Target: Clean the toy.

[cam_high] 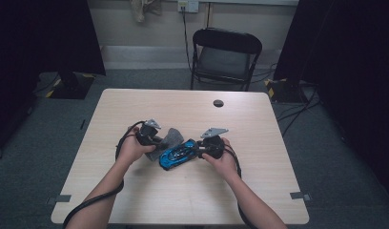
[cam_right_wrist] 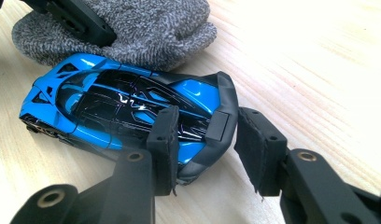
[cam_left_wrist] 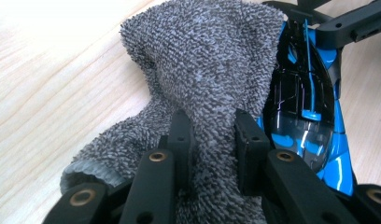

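A blue and black toy sports car [cam_high: 177,155] lies on the wooden table [cam_high: 192,200], a little in front of its middle. A grey terry cloth [cam_high: 171,137] lies bunched against the car's far side. My left gripper [cam_high: 157,143] is shut on a fold of the cloth [cam_left_wrist: 202,60], with the car [cam_left_wrist: 310,126] just to the right of its jaws. My right gripper [cam_high: 200,148] is shut on the car's rear end [cam_right_wrist: 132,102], one pad on the flank and the other at the black tail. The cloth [cam_right_wrist: 146,28] and the other gripper's jaw lie beyond the car.
A dark round spot [cam_high: 218,103] marks the table's far side. A black folding chair [cam_high: 225,56] stands behind the table. Cables run over the floor at the right and trail from both grippers. Dark curtains flank the room.
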### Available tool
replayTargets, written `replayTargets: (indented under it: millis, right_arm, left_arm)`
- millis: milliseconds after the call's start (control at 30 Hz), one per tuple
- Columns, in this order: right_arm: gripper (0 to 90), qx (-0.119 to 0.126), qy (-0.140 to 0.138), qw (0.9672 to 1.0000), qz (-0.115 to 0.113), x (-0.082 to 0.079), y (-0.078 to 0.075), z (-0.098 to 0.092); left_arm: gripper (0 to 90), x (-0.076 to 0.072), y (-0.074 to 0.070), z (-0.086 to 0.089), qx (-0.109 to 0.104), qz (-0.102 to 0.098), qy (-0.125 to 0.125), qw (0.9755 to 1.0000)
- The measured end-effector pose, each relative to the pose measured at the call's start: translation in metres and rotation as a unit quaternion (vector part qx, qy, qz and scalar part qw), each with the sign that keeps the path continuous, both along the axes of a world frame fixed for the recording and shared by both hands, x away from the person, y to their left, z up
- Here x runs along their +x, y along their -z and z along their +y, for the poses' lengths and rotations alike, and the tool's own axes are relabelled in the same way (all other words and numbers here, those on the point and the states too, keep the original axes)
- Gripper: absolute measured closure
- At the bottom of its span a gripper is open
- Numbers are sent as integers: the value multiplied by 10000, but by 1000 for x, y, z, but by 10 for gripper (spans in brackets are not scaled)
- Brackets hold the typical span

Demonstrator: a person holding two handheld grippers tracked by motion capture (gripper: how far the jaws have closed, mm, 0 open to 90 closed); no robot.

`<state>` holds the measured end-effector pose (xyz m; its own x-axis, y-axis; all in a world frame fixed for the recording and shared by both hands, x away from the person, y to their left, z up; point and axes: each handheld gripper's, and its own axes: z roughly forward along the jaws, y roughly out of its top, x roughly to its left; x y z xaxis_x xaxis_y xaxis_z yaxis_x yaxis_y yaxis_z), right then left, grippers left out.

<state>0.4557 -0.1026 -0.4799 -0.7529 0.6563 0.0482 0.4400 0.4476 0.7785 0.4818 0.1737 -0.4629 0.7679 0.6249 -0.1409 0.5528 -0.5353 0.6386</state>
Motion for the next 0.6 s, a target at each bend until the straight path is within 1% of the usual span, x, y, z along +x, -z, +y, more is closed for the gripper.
replayTargets:
  millis: [100, 167, 267, 333, 400, 467, 600]
  right_arm:
    - [596, 6, -2, 10000, 5, 0, 0, 0]
    - [596, 1, 3, 10000, 8, 0, 0, 0]
    - [596, -7, 0, 10000, 12, 0, 0, 0]
    - [596, 5, -14, 10000, 21, 0, 0, 0]
    - [596, 15, -6, 10000, 28, 0, 0, 0]
    - [596, 34, 6, 10000, 32, 0, 0, 0]
    - [596, 58, 14, 10000, 33, 0, 1, -1]
  left_arm:
    - [720, 3, -2, -3, -25, -47, -47, 10000]
    - [718, 6, -4, -7, -51, -153, -54, 9999]
    - [719, 12, -7, -17, -137, -285, -40, 9995]
    - [718, 16, -9, -25, -128, -334, -20, 9994]
    - [718, 21, -9, -33, -122, -322, 31, 9994]
    - [718, 24, -7, -42, -134, -322, 8, 9994]
    - [718, 29, -1, -52, -121, -273, 62, 9995]
